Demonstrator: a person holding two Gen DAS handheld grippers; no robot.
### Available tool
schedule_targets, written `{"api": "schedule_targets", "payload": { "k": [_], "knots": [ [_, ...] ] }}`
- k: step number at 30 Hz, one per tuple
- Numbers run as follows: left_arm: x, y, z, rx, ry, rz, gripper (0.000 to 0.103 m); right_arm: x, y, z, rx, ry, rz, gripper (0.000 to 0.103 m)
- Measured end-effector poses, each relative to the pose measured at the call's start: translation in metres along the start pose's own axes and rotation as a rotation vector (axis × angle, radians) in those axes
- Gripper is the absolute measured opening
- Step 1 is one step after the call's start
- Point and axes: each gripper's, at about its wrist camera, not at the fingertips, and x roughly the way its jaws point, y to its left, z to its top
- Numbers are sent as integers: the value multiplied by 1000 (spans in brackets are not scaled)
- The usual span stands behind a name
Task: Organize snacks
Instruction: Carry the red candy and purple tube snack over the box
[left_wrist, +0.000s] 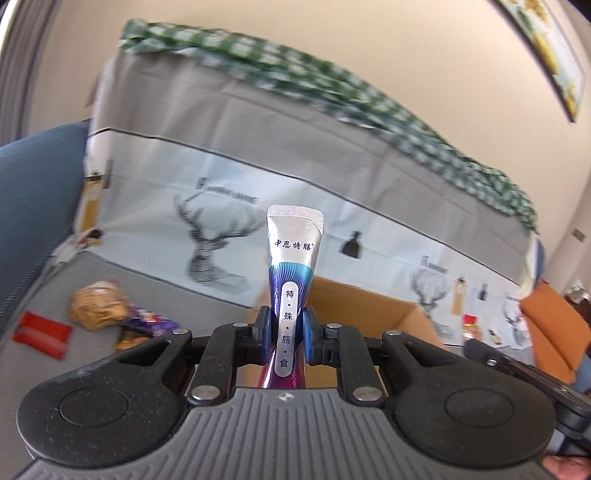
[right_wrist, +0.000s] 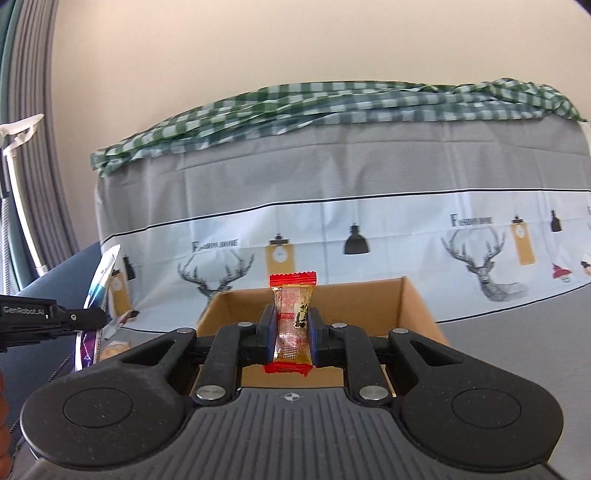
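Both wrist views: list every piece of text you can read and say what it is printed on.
"中恩特膳" and "特・殊・膳・食": silver sachet in left gripper.
"Fashion home": deer-print cloth.
"GenRobot.AI": left gripper's side, right wrist view.
Print on red-ended candy in right gripper: too small.

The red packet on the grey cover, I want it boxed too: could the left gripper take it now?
Probably not: the left gripper is shut on the silver pouch, so nothing can grip the red packet.

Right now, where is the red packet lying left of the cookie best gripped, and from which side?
Across its short width at the middle, coming from above. The red packet lies flat and apart from the cookie, so its long edges look free for the pads. Both grippers are occupied now.
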Motion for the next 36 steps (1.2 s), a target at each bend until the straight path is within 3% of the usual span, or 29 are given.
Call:
{"api": "schedule_targets", "payload": {
  "k": [14, 36],
  "knots": [
    [17, -52, -19, 108, 7, -117, 18, -3, -27, -6, -37, 7, -75, 18],
    [19, -58, -23, 130, 9, -138, 18, -5, -23, -7, -74, -1, -76, 18]
  ]
}}
